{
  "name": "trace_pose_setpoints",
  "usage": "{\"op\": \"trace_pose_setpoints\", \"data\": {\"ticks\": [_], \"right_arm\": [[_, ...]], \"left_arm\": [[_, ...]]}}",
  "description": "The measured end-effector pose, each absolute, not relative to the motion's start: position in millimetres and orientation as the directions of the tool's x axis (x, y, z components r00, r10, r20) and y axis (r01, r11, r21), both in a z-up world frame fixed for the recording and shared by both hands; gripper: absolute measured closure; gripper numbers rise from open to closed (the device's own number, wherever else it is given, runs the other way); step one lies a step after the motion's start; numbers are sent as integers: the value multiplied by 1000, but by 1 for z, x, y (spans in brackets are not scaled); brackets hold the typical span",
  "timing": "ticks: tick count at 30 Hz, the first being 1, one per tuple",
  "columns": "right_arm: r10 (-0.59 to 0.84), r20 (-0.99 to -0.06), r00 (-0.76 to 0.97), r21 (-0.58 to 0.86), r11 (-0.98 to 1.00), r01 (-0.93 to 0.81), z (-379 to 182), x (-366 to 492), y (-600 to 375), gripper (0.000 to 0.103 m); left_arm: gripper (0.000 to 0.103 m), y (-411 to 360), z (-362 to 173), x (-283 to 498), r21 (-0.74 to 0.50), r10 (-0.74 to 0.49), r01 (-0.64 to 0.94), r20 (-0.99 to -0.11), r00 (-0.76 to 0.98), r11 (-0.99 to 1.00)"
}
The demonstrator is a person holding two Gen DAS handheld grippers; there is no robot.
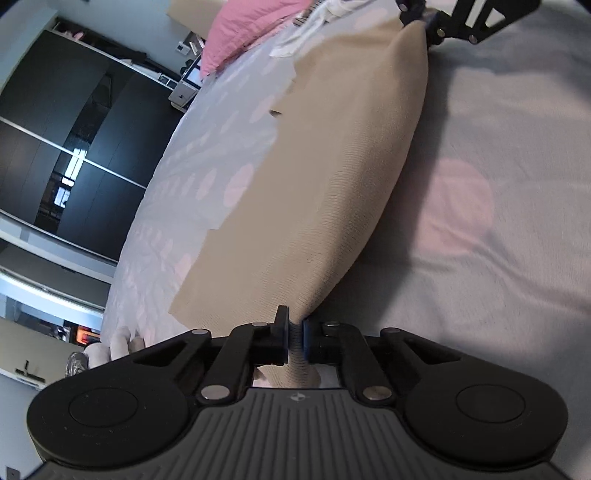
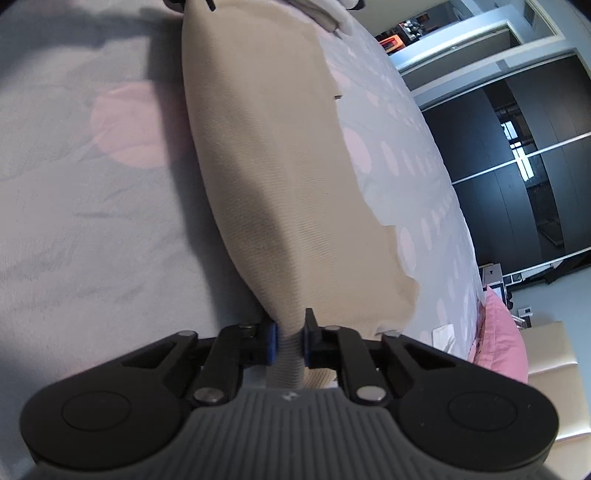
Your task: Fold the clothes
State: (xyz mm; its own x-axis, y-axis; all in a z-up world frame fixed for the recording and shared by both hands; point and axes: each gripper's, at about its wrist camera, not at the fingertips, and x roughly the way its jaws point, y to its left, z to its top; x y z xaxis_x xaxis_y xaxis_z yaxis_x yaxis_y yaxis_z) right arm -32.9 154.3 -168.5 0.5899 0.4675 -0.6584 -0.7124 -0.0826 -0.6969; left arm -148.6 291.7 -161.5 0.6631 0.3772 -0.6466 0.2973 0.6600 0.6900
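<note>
Left tool (image 1: 294, 338) and right tool (image 2: 289, 341) — both angled downward, each clamped on beige garment (image 1: 325, 177) — over bed (image 1: 498, 221).

1. Bed (image 1: 517, 240): on the side of the beige garment (image 1: 314, 184) away from the wardrobe, the grey cover with pink spots lies bare and flat; open passage there.
2. Beige garment: a taut ridge spanning from the left tongs (image 1: 294, 338) to the right tongs (image 2: 290, 341); it blocks any straight crossing between the two.
3. Wardrobe side of the garment: a strip of bare cover runs to the bed's edge, narrower than the other side.
4. White clothes (image 1: 317, 22): heaped beside the garment near the right tongs; obstacle.
5. Pink pillow (image 1: 243, 33): at the bed's end beyond the heap, closing that end.
6. Dark wardrobe (image 1: 55, 147): stands well apart, off the bed.
</note>
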Motion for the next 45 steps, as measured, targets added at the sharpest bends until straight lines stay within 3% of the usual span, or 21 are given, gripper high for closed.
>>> {"op": "trace_pose_setpoints", "data": {"ticks": [9,14,23,34,37,38,40,42,45], "right_arm": [[509,-705,494,-579,-10,-816,-90,-41,134,93],[528,-730,434,-514,-6,-858,-73,-75,100,93],[488,-756,437,-552,-117,-825,-126,-146,57,92],[420,-798,432,-566,-278,-776,-188,-165,59,91],[417,-796,439,-573,-288,-767,-189,-167,59,86],[415,-797,438,-571,-282,-771,-187,-166,58,85],[414,-802,431,-558,-260,-788,-179,-164,57,75],[422,-805,417,-540,-231,-809,-170,-162,54,58],[475,-793,381,-505,-164,-847,-147,-158,47,53]], "left_arm": [[99,294,-91,-185,623,279,307,-665,693,720],[99,278,-78,-229,565,217,331,-693,687,756],[99,238,-123,-274,561,213,465,-764,609,685],[99,235,-183,-262,485,222,549,-851,476,681],[97,236,-184,-258,479,225,539,-854,469,693],[92,237,-184,-257,476,226,535,-855,467,698],[83,242,-177,-258,447,200,534,-867,457,718],[73,246,-168,-261,424,179,525,-873,453,738],[71,251,-147,-265,396,143,486,-867,477,779]]}}
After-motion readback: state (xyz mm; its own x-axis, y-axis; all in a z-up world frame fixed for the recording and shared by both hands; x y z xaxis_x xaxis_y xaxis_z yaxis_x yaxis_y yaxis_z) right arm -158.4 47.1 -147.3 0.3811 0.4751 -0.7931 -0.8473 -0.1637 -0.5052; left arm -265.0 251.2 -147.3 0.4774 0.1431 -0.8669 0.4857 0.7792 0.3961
